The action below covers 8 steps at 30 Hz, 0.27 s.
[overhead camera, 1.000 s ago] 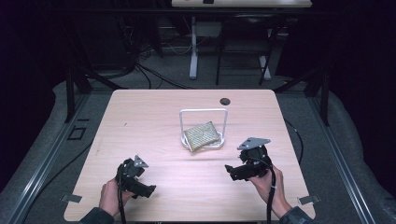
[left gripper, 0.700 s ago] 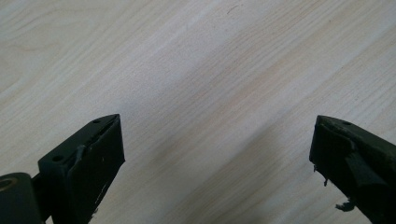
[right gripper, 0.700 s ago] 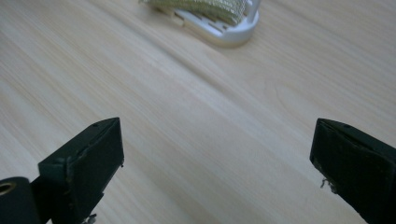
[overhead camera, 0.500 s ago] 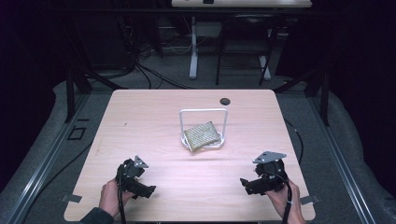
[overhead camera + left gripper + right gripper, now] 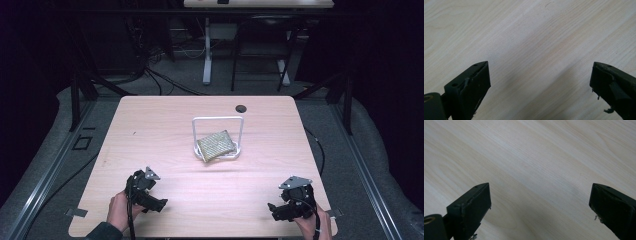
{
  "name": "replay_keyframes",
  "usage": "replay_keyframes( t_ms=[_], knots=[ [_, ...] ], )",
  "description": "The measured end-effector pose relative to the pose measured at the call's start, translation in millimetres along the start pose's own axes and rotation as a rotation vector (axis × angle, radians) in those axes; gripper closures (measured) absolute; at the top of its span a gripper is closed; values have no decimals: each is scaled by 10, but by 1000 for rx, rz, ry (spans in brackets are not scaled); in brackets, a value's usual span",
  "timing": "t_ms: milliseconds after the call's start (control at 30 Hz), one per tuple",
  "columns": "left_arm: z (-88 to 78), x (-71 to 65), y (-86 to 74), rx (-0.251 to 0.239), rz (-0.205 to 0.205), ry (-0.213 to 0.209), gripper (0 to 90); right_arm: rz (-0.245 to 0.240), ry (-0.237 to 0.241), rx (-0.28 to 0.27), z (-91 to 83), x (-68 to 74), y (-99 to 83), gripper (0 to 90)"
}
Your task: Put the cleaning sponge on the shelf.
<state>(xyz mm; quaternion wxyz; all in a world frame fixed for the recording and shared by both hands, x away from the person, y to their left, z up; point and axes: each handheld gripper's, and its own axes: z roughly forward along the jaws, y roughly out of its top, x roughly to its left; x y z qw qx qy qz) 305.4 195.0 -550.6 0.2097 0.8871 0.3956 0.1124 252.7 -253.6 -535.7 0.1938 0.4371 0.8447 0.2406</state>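
Observation:
A white wire rack (image 5: 242, 131) stands at the middle of the pale wooden table (image 5: 160, 125), and a greenish woven pad (image 5: 215, 144) leans tilted inside it. My left gripper (image 5: 162, 204) rests low near the front left edge in a hand, open, with bare wood between its jaws (image 5: 540, 66). My right gripper (image 5: 272, 208) is held near the front right corner, also open over bare wood (image 5: 540, 186). Its jaws have just been closing a little, with nothing between them. Both grippers are well short of the rack.
A small dark round hole (image 5: 241, 108) sits near the table's far edge. Beyond the table are a dark floor, cables and the legs of another desk (image 5: 207, 55). Metal rails (image 5: 45, 170) run along both sides.
The right gripper has moved outward and toward the front right corner, sinking closer to the tabletop. The left gripper, the rack and the pad have stayed where they were.

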Motion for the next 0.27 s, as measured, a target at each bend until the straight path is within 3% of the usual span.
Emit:
replay_keyframes(
  t_ms=[133, 267],
  knots=[
    [29, -8, 28, -2, 7, -2, 29, -41, -19, 32, 31, 23, -21, 36],
    [49, -7, 48, 6, 15, -11, 29, -37, -17, 37, 24, 15, -33, 43]
  ],
)
